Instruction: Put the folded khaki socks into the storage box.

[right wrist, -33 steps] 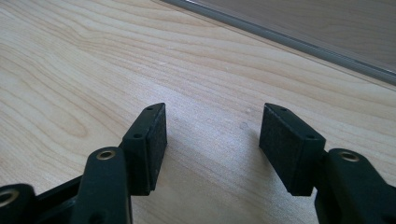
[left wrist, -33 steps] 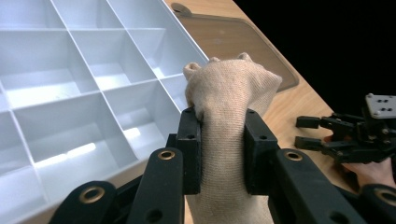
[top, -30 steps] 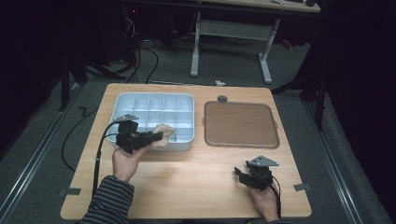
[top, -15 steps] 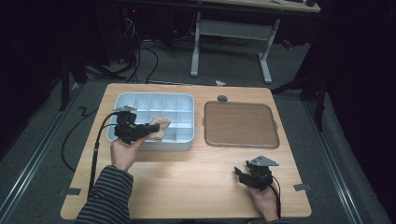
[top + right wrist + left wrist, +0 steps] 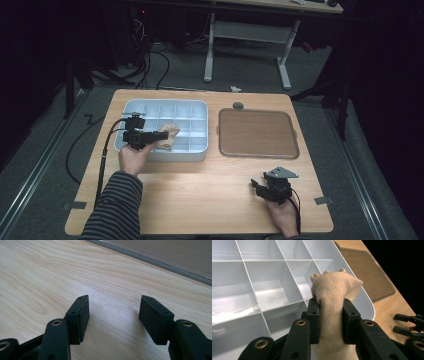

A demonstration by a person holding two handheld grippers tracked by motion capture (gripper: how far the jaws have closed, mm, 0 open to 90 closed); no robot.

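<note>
Left gripper (image 5: 331,322): jaws pinch a beige sock (image 5: 334,297), held over the near compartments of the white divided tray (image 5: 197,109).
Right gripper (image 5: 113,317): jaws spread, nothing between them, low over the bare wooden table (image 5: 200,190) at its near right.
Brown tray (image 5: 257,132): right of the white one, well apart from the sock.

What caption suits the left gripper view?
Left gripper pinching a beige sock above a white compartment tray.

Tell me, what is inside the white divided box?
The white divided box has bare compartments where visible. The beige sock, clamped by the left gripper, hangs over it and hides the compartment beneath.
</note>
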